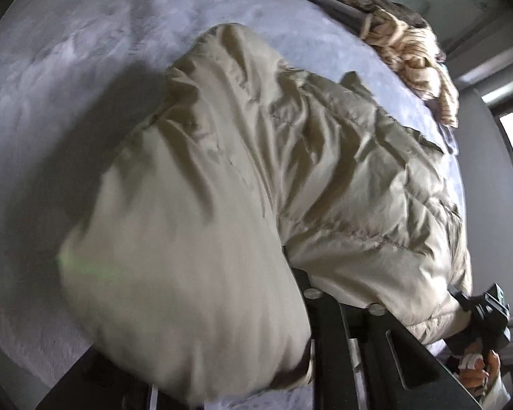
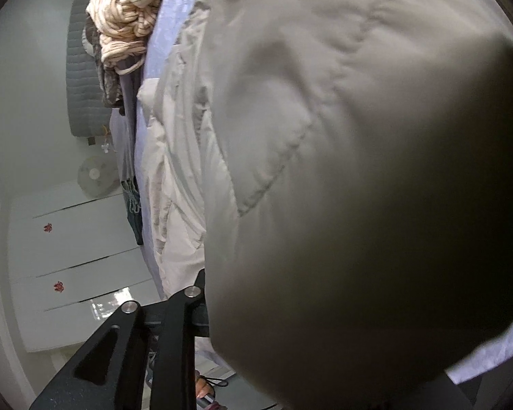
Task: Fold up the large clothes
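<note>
A cream puffer jacket [image 1: 256, 157] lies crumpled on a lavender bed cover [image 1: 68, 68]. My left gripper [image 1: 301, 273] is shut on the jacket's near edge, and a fold drapes over its left finger. The right gripper [image 1: 485, 311] shows at the lower right of the left wrist view, holding the jacket's other end. In the right wrist view the jacket [image 2: 342, 136] fills most of the frame, blurred and close. My right gripper [image 2: 201, 294] is shut on it; only its left finger [image 2: 174, 324] shows, the other is hidden under fabric.
A pile of striped and dark clothes [image 1: 413, 51] sits at the bed's far edge, also in the right wrist view [image 2: 123, 17]. White drawers [image 2: 68, 256], a fan [image 2: 94, 174] and a grey quilted headboard [image 2: 82, 68] stand beside the bed.
</note>
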Available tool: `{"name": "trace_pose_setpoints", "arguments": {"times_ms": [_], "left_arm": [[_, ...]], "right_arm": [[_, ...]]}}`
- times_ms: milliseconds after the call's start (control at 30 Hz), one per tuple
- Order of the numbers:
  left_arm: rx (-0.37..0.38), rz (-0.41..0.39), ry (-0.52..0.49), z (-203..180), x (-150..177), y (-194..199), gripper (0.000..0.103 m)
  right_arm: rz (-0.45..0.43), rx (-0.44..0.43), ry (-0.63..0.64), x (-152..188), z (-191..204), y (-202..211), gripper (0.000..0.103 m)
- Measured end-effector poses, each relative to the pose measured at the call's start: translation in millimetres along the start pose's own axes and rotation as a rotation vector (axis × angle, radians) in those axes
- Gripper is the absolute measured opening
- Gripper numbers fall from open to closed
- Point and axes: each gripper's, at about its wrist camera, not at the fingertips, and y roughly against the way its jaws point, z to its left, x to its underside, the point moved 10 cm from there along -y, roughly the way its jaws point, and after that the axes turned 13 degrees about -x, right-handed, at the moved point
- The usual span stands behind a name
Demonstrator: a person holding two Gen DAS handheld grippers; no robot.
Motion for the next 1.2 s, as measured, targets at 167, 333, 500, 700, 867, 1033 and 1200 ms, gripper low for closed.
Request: {"name": "trace_pose_setpoints", "arguments": {"times_ms": [167, 333, 500, 700, 867, 1033, 1200], "left_arm": [[-0.053, -0.016, 0.045, 28, 4, 20, 0.046], [-0.110, -0.034, 0.100, 64, 16, 40, 0.046], [-0.248, -0.099, 0.151, 98, 14, 54, 0.046], [-0.259, -0.100, 0.125, 96, -1, 41, 0.046], [-0.307, -0.013, 0.088, 87, 4, -2, 0.050], [-0.348, 0.003, 0.075, 97, 8, -8, 0.069], [-0.374, 0.007, 0.080, 103, 9, 14, 0.069]], "right_arm": [[-0.005, 0.092, 0.061, -5, 4, 19, 0.045], [-0.061, 0.181, 0.078, -16, 2, 43, 0.046], [-0.166, 0.397, 0.224, -23, 9, 96, 0.030], [-0.213, 0.444, 0.400, -39, 42, 107, 0.019], [-0.120, 0.538, 0.382, -39, 5, 82, 0.017], [-0.081, 0.567, 0.340, -40, -27, 83, 0.014], [-0.075, 0.562, 0.307, -32, -29, 97, 0.015]]}}
